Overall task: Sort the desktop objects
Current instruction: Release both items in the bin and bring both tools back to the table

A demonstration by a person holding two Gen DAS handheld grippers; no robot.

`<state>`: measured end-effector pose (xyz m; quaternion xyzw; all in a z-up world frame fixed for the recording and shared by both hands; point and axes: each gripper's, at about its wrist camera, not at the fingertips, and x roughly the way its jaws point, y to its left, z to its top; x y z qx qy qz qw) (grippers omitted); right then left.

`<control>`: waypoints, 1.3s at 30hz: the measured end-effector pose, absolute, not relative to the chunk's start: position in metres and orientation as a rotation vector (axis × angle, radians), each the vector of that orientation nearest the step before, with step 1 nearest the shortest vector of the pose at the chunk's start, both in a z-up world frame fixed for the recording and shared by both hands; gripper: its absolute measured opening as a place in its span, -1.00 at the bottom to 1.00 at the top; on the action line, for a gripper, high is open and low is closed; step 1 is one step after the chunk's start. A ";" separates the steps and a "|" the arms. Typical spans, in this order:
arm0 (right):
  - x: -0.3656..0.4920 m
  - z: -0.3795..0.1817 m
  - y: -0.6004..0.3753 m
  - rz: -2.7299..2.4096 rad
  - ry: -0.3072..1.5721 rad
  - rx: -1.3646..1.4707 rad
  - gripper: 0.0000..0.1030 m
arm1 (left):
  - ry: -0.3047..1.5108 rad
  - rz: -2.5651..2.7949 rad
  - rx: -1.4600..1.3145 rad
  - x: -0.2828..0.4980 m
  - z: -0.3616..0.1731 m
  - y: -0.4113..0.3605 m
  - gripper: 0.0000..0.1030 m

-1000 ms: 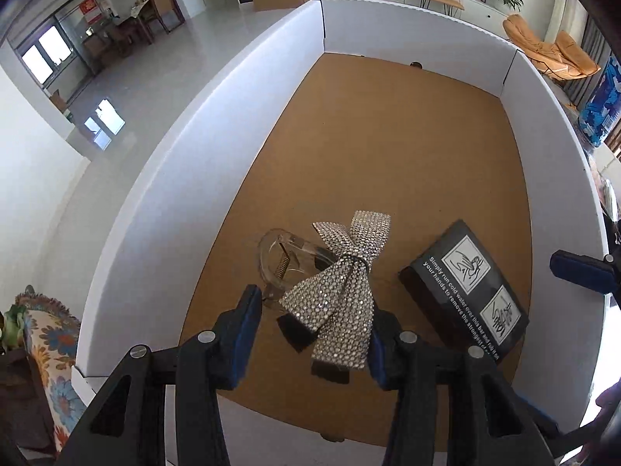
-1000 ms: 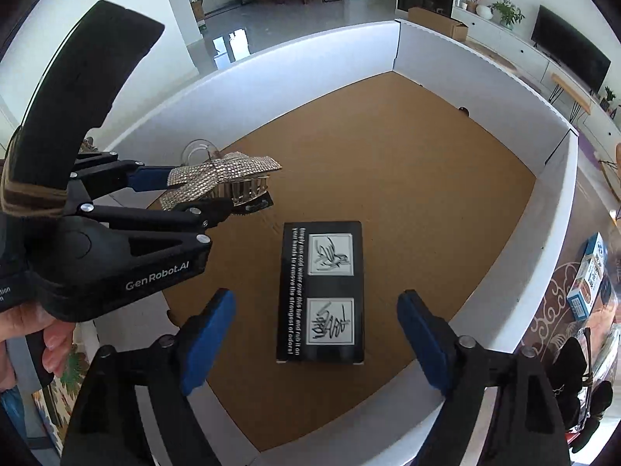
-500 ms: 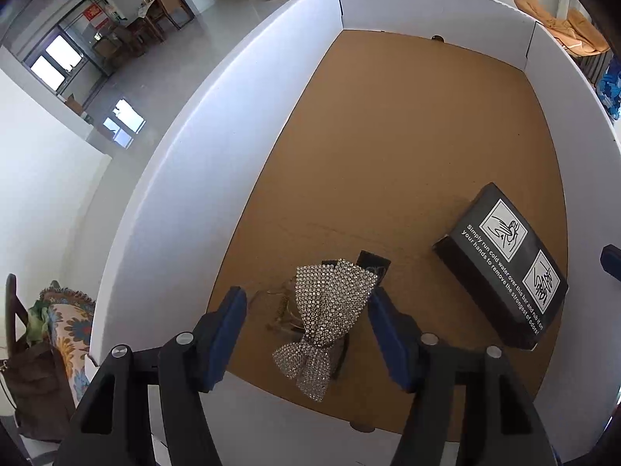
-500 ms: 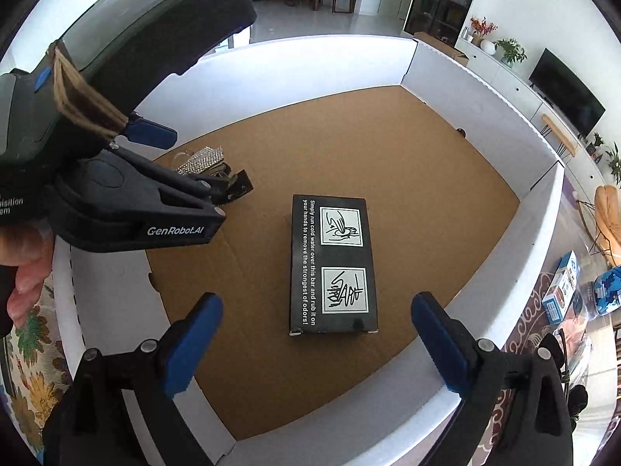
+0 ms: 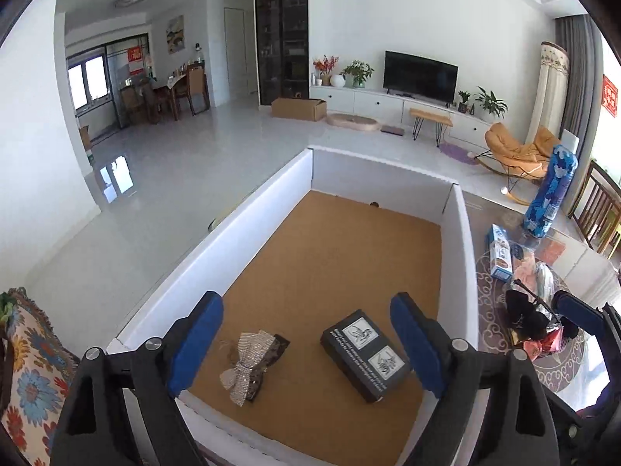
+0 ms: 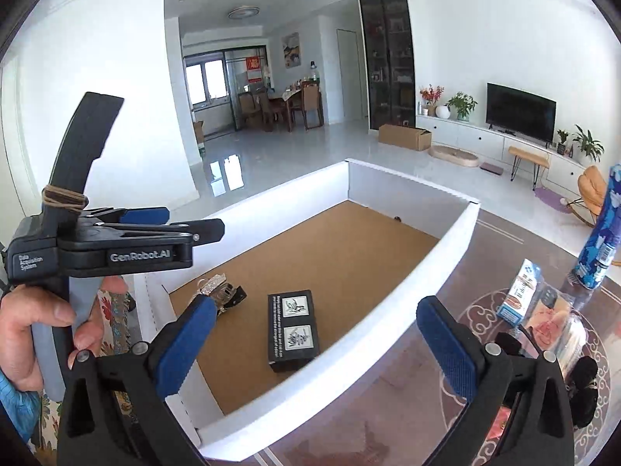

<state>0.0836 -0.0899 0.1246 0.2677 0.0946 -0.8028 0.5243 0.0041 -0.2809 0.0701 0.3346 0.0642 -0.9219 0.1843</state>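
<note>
So there's a rhinestone bow hair clip [image 5: 248,365] lying flat on the cork floor of the white-walled tray [image 5: 248,225], near the left wall at the near end, silvery and sparkly with a dark clip part poking out under it. Just to its right, not touching, sits a black rectangular box [image 5: 365,355], lying flat, angled a bit, with two white picture squares and white text on top.

Tray [image 5: 248,229]: smooth matt white walls, rough brown cork-like floor [image 5: 349,256]. Bow [image 5: 246,365]: sparkling rhinestone-studded cloth on a black clip. Box [image 5: 365,353]: matt black card, white printed labels. Left hand-held gripper [image 5: 306,345]: matt black plastic, textured blue pads [image 5: 196,343], metal rivets. Room floor [image 5: 163,178]: glossy pale tile.
</note>
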 end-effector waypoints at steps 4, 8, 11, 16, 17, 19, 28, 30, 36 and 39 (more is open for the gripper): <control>0.061 0.104 -0.003 -2.079 0.235 0.688 1.00 | 0.157 -2.801 0.895 0.022 0.093 -0.202 0.99; 0.025 0.060 0.081 -2.241 0.249 0.883 1.00 | 0.171 -2.973 0.988 0.030 0.089 -0.115 1.00; 0.000 0.026 0.138 -2.316 0.223 1.064 1.00 | 0.147 -3.041 1.162 0.018 0.060 -0.061 1.00; -0.012 -0.012 0.180 -2.309 0.212 1.257 1.00 | -0.024 -2.914 1.433 -0.017 -0.033 -0.010 1.00; -0.013 -0.016 0.180 -2.303 0.221 1.262 1.00 | -0.032 -2.880 1.477 -0.022 -0.050 -0.006 1.00; -0.015 -0.021 0.175 -2.291 0.245 1.264 1.00 | -0.029 -2.824 1.526 -0.028 -0.077 -0.009 1.00; -0.028 -0.033 0.158 -2.288 0.307 1.256 1.00 | 0.025 -2.733 1.453 -0.042 -0.103 -0.025 1.00; -0.028 -0.033 0.158 -2.289 0.314 1.253 1.00 | 0.022 -2.739 1.445 -0.049 -0.104 -0.024 1.00; -0.030 -0.033 0.157 -2.301 0.304 1.239 1.00 | 0.004 -2.770 1.447 -0.066 -0.101 -0.024 1.00; -0.030 -0.033 0.158 -2.300 0.304 1.240 1.00 | 0.005 -2.779 1.449 -0.066 -0.102 -0.024 1.00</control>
